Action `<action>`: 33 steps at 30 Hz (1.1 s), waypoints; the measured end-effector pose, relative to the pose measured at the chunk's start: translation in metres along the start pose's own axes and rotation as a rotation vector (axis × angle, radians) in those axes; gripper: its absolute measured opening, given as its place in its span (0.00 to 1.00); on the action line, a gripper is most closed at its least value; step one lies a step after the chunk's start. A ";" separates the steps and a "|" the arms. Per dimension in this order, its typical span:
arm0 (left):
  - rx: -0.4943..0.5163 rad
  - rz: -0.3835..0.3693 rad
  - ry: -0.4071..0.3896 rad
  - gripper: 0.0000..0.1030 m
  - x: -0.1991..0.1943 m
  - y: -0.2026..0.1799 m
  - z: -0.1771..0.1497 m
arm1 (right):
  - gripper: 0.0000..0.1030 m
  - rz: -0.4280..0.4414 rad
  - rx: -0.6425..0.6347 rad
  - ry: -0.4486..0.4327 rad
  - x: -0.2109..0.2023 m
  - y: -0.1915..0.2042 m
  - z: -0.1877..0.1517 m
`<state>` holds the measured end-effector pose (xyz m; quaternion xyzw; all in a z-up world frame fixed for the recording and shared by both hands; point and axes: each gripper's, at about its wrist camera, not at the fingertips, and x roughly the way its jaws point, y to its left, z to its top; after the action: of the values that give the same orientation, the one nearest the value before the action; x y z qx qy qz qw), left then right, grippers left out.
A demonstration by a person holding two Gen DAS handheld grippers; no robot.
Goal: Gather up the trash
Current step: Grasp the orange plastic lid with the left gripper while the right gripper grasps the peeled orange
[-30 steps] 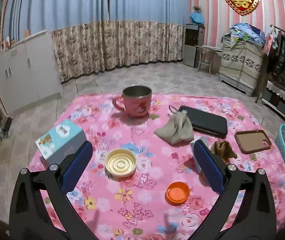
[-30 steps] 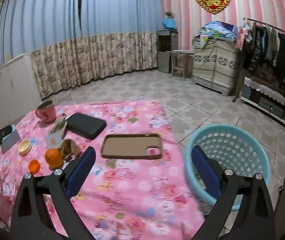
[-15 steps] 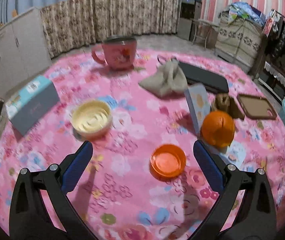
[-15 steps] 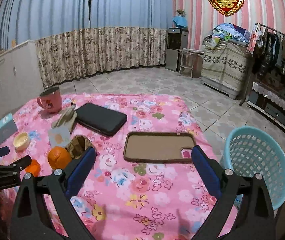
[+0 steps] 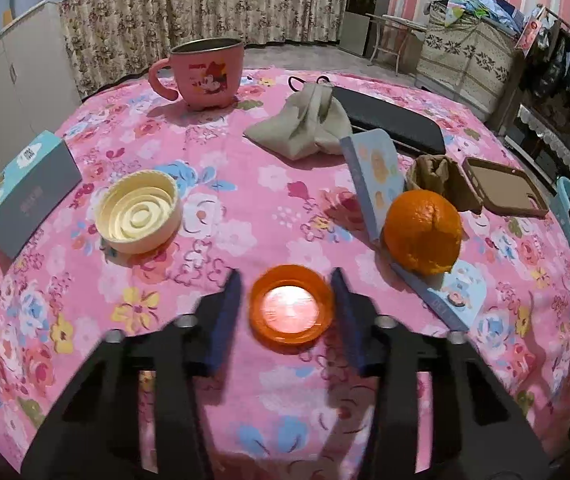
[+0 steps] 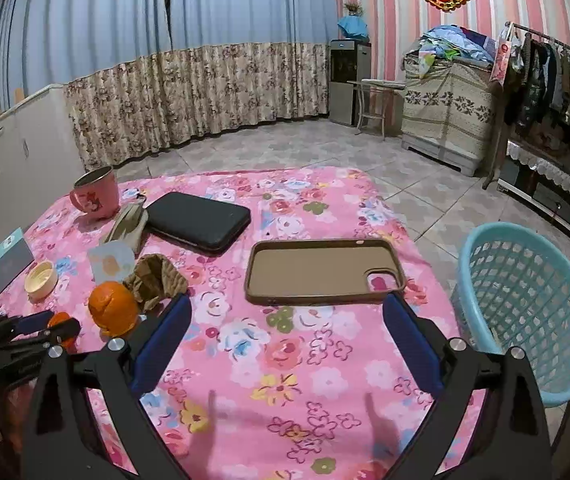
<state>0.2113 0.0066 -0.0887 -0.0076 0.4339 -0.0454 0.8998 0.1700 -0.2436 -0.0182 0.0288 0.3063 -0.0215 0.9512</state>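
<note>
**Left fingers closing around the orange lid**

My left gripper (image 5: 287, 280) is low over the pink flowered cloth (image 5: 245, 208), and its blue pads have just been closing. The orange lid (image 5: 291, 309), a round, shallow, glossy plastic piece, lies between them. A thin gap shows on each side, so I cannot say the pads press it. Near it sits a cream ribbed lid (image 5: 139, 210), and to the right a dimpled orange (image 5: 423, 232) against a leaning card (image 5: 377, 180). Farther back I see a crumpled brown paper (image 5: 441, 180), a beige fabric pouch (image 5: 303, 126) and a pink mug (image 5: 207, 72). My right gripper (image 6: 285, 340) is wide and holds nothing, just in front of a flat brown phone case (image 6: 321, 272). The light blue lattice basket (image 6: 525, 300) stands beside the table.
</note>
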 end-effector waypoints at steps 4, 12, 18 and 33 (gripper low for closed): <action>-0.005 0.003 -0.017 0.38 -0.007 0.008 0.008 | 0.92 0.011 -0.038 0.005 0.002 0.013 -0.006; 0.004 0.128 -0.182 0.38 -0.047 0.041 0.040 | 0.92 0.073 -0.069 0.050 0.007 0.045 -0.014; -0.073 0.181 -0.221 0.38 -0.056 0.084 0.053 | 0.92 0.102 -0.161 0.076 0.019 0.094 -0.015; -0.063 0.175 -0.233 0.38 -0.055 0.092 0.057 | 0.53 0.109 -0.194 0.231 0.069 0.148 -0.013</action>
<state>0.2286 0.1015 -0.0149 -0.0029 0.3269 0.0482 0.9438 0.2277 -0.0967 -0.0628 -0.0445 0.4122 0.0636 0.9078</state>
